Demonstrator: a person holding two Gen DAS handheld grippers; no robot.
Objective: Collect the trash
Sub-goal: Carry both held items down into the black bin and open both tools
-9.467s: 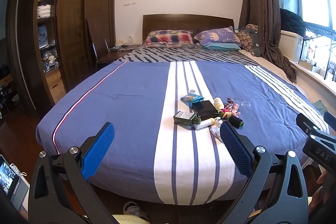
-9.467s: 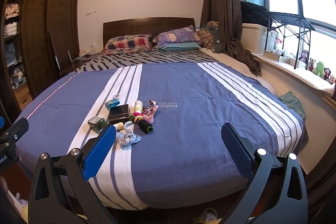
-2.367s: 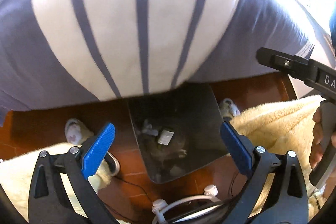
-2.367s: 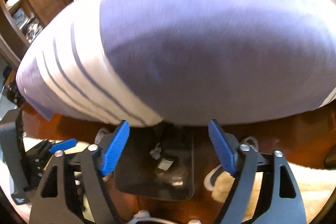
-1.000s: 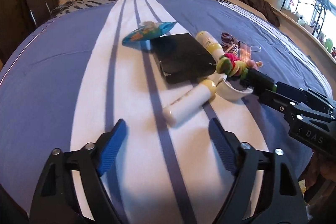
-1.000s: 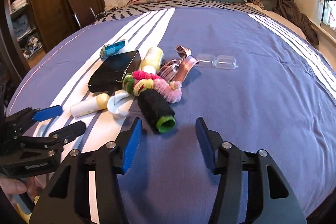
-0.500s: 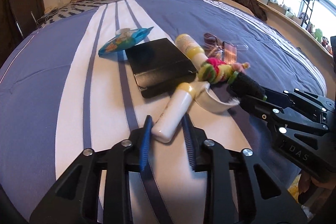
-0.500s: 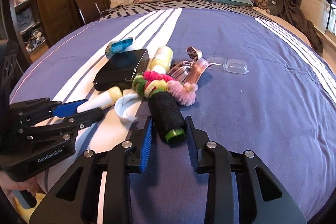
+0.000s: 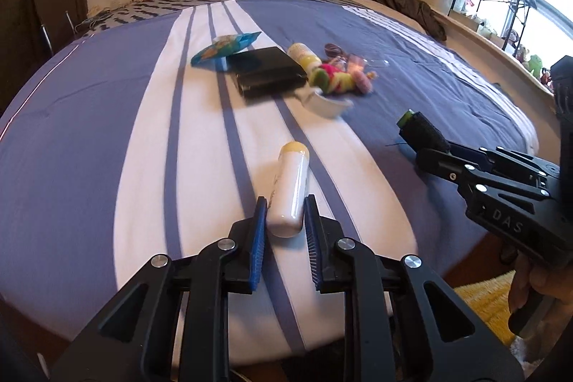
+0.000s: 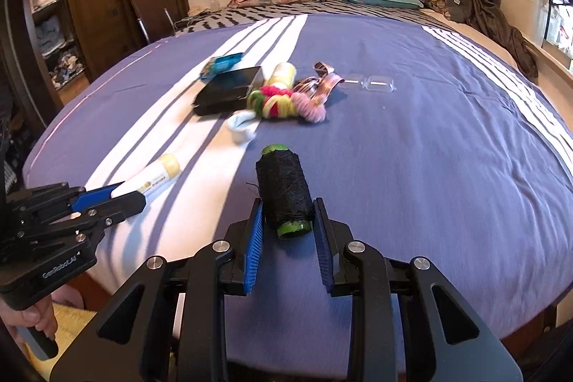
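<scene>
Tube (image 9: 289,188) and spool are now clamped, one in each hand-held gripper, and both have been drawn away from the cluster on the bed (image 9: 107,117). Half a second ago the white tube with the yellow cap lay against the black box (image 9: 268,76); now it is seen well apart from it, nearer the foot of the bed, with its base between the blue pads of the left hand-held gripper (image 9: 284,226), whose jaws are closing on it. The black thread spool (image 10: 286,194) with green ends was beside the coloured hair ties (image 10: 283,104) before; it is now separated from them and is gripped across its body by the right hand-held gripper (image 10: 288,226), clenched on it. The box, the blue wrapper (image 9: 224,47), the second yellow-capped bottle (image 9: 304,54), the hair ties and the white cup (image 9: 327,102) are left where they were on the striped cover.
</scene>
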